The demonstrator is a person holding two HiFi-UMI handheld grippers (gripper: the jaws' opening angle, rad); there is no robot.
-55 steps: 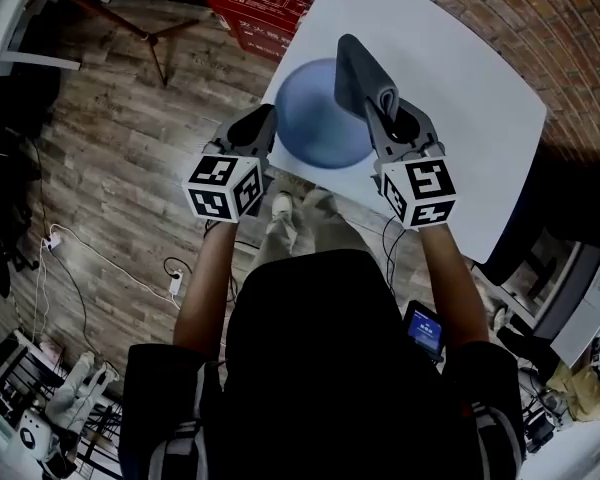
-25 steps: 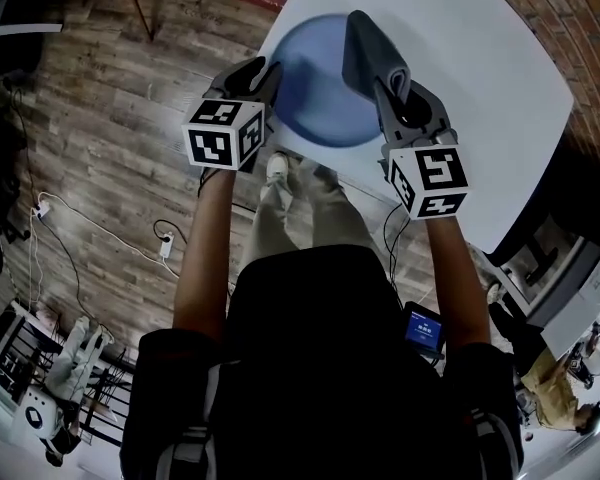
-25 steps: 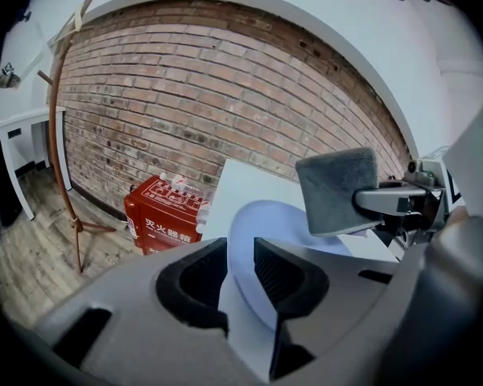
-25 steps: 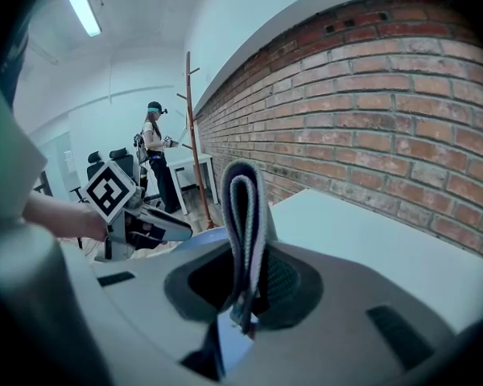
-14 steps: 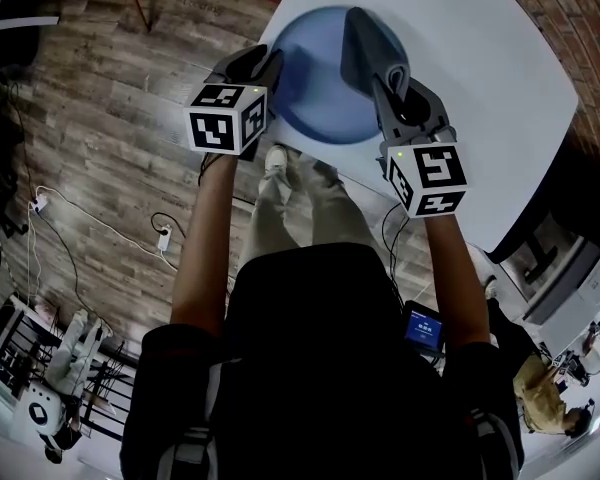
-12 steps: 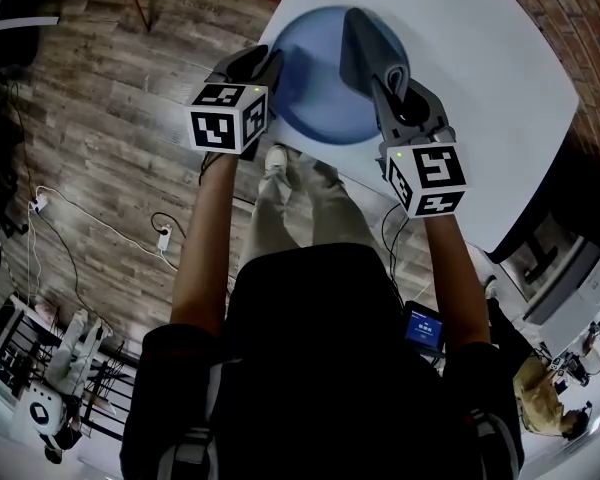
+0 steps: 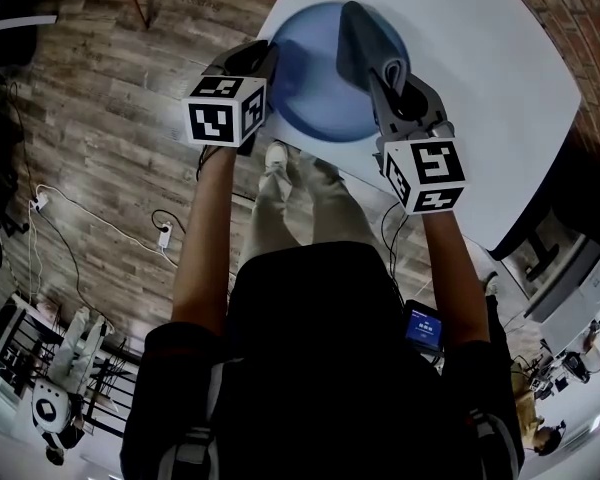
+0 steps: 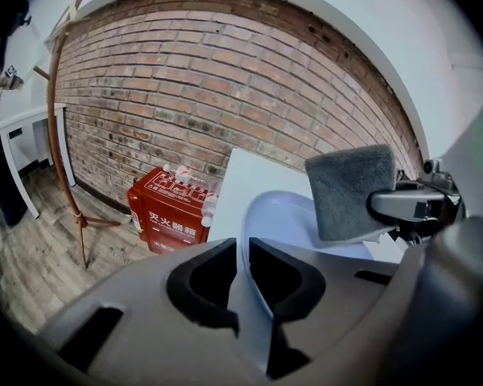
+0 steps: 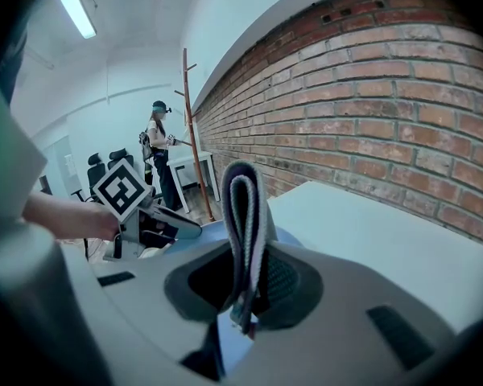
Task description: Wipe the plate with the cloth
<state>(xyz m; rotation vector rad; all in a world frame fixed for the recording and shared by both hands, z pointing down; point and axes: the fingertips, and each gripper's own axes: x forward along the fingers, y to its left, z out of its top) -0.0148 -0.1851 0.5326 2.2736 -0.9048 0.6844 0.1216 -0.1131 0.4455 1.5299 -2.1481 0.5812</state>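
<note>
— Two tongs, and we are clenching both. The left tongs (image 8: 243, 249) are biting the near rim of the blue plate (image 7: 305, 63), and the right tongs (image 9: 245, 273) are pinching the folded grey cloth (image 7: 368, 40).

— Where are we holding the plate?

— At the near left corner of the white counter (image 7: 480, 78). We are not making out whether it is resting there or lifted. The cloth is standing up over the plate's right side, and we cannot tell if the two are touching.

— And what is lying around us?

— A plank floor (image 7: 110, 118) is spreading below us, with cables (image 7: 80, 243) trailing across it. A brick wall (image 8: 225, 95) is running behind the counter. A red crate (image 8: 169, 215) is sitting on the floor near the wall, with a wooden coat stand (image 9: 193, 119) nearby. Farther back, a person (image 9: 157, 151) is standing.
</note>
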